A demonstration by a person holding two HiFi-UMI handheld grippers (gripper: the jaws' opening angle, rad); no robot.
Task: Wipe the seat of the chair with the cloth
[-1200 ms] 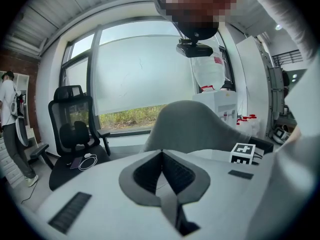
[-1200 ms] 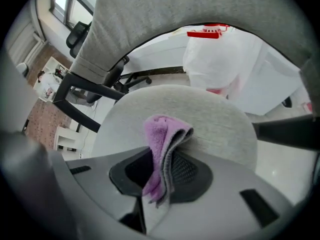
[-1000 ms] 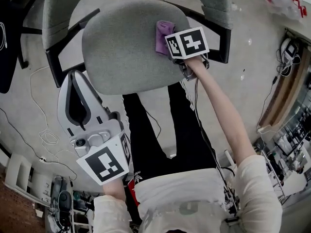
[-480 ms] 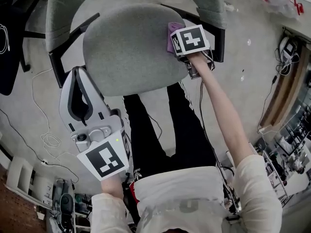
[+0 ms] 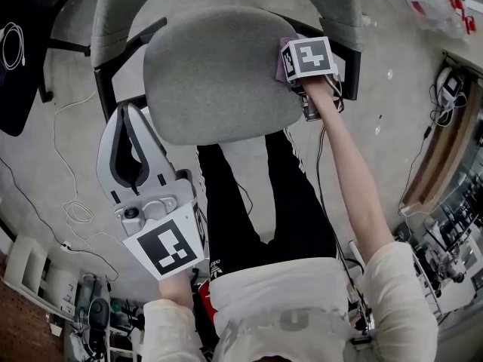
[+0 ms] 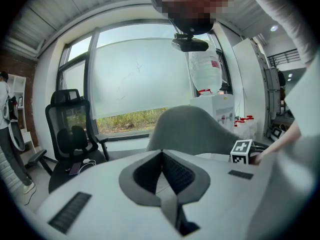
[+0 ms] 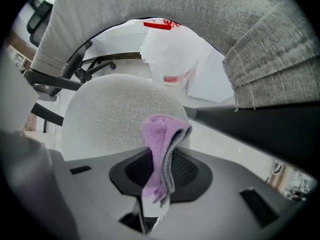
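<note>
In the head view the right gripper (image 5: 297, 60) is at the far right edge of the grey seat (image 5: 219, 74), just inside the black armrest (image 5: 349, 70), with only a corner of the purple cloth (image 5: 284, 57) showing beside its marker cube. The left gripper (image 5: 130, 119) hangs off the seat's near left side, apart from it. The left gripper view shows its jaws pressed together on nothing. In the right gripper view the jaws pinch the cloth by its folded middle, its free end flopping above them, with the seat just beyond; contact cannot be told. Wiping looks under way, but the fabric shows no sign of which parts are done.
</note>
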